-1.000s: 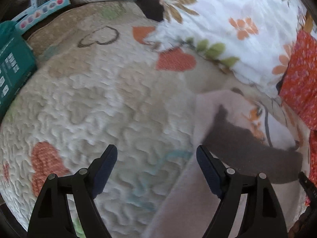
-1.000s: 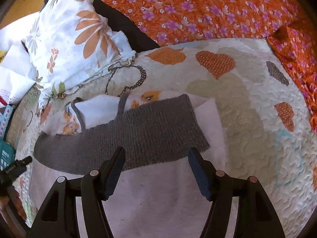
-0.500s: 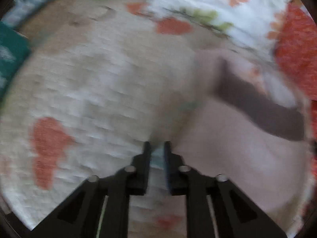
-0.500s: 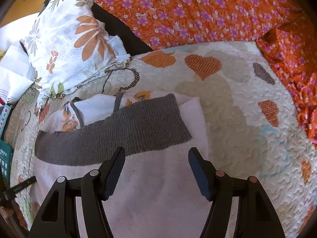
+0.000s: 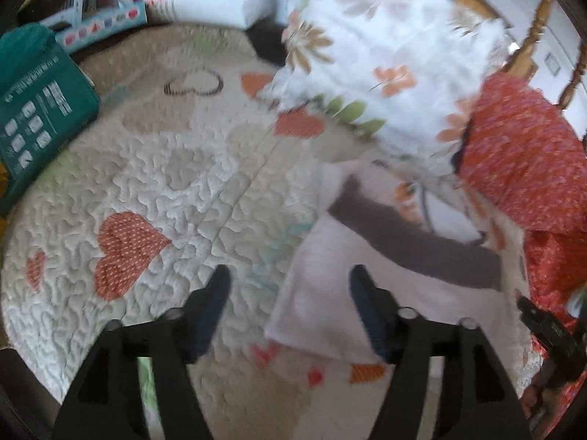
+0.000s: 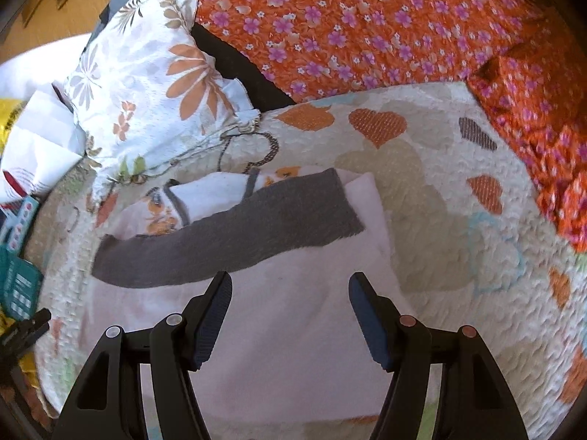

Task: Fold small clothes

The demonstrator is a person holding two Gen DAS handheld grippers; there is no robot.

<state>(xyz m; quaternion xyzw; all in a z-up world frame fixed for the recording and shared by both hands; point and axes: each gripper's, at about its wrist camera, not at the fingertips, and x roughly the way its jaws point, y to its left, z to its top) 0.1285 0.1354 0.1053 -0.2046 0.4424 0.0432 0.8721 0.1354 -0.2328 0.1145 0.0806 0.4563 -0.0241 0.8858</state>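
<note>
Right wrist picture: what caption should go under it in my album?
Open right hand-held gripper above a pale pink cloth and grey knit on a heart quilt.

The left gripper (image 5: 288, 306) has its jaws wide apart with nothing between them. The right gripper (image 6: 290, 310) is the same, jaws spread and holding nothing.

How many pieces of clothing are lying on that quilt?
3, as far as shows: a pale pink garment nearest the camera, a grey knitted piece lying across it, and a white printed garment behind that. More may be hidden beneath.
</note>
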